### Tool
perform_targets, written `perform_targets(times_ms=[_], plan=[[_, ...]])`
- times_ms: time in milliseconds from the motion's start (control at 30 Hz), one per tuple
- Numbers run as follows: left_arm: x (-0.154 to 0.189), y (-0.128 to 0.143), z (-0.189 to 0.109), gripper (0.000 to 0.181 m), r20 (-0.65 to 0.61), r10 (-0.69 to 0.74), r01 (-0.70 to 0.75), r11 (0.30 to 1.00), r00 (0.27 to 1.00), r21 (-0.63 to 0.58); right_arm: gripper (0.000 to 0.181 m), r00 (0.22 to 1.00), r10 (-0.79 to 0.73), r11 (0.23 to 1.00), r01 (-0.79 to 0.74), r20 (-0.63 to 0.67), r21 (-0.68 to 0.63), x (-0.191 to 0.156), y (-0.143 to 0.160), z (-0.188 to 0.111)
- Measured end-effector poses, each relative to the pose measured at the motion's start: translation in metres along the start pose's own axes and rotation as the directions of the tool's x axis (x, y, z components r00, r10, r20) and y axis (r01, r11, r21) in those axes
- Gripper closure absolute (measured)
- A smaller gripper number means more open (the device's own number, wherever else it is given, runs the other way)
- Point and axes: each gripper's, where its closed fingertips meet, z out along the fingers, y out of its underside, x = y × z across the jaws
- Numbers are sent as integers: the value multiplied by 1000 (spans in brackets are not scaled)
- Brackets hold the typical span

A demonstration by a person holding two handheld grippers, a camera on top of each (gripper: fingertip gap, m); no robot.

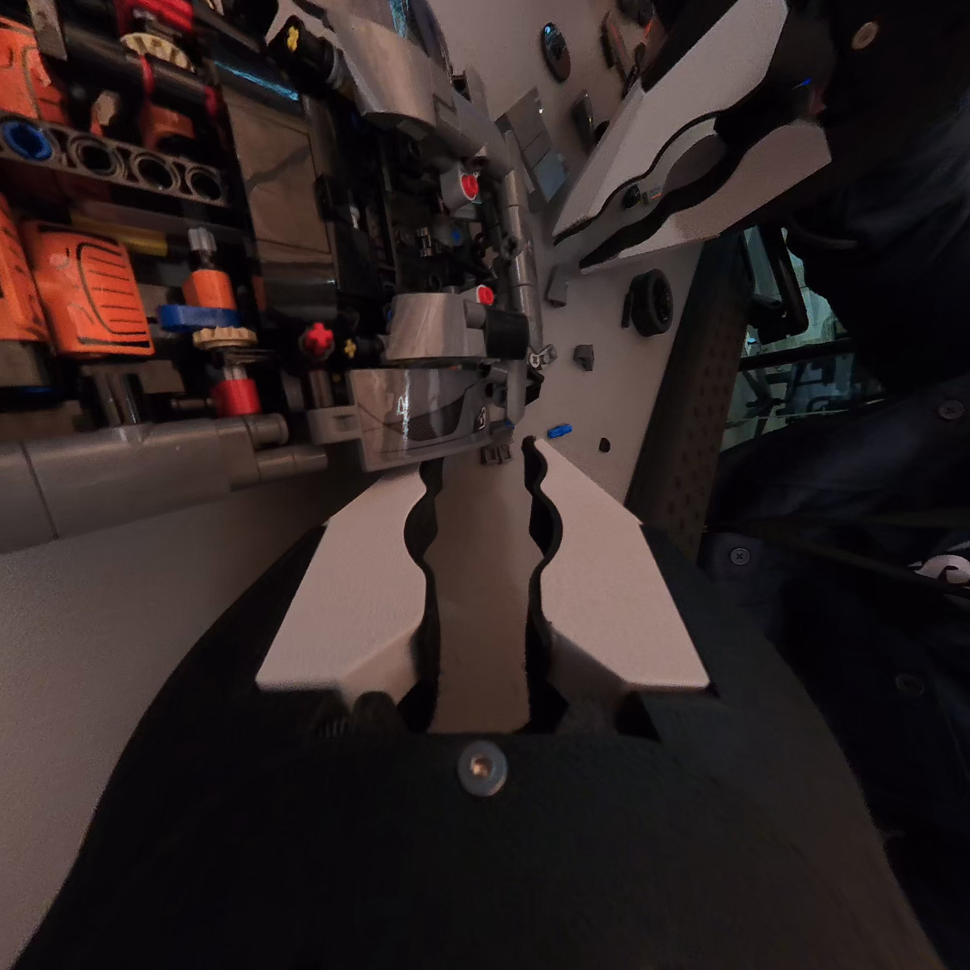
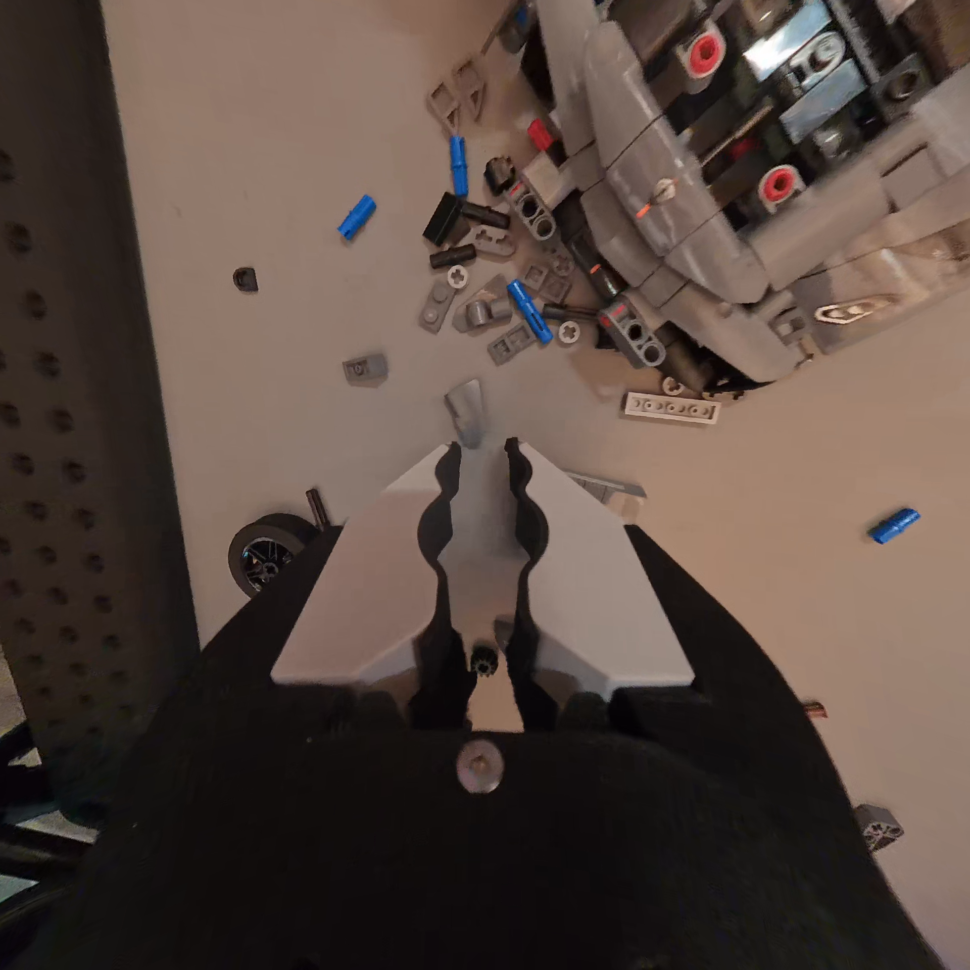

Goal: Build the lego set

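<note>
Car (image 1: 420,325) mostly built, on table (image 2: 262,157); loose parts (image 2: 488,273) and wheel (image 2: 267,551) beside it, unfitted. Left tongs (image 1: 475,462) and right tongs (image 2: 483,446) both parted, empty.

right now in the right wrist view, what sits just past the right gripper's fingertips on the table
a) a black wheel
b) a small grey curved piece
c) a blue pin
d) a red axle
b: the small grey curved piece lies on the table just beyond the open right gripper, while the black wheel sits off to the side near its body.
</note>
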Motion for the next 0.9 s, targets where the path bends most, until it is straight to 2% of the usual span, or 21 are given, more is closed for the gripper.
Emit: perform_targets(times_ms=[400, 900], plan=[[4, -6, -1, 154, -49, -1, 2, 999, 999, 34, 168, 1000, -4, 1000, 3, -9, -11, 1, -1, 6], [1, -8, -4, 155, -36, -8, 10, 999, 999, 48, 173, 999, 10, 1000, -9, -33, 6, 9, -1, 2]])
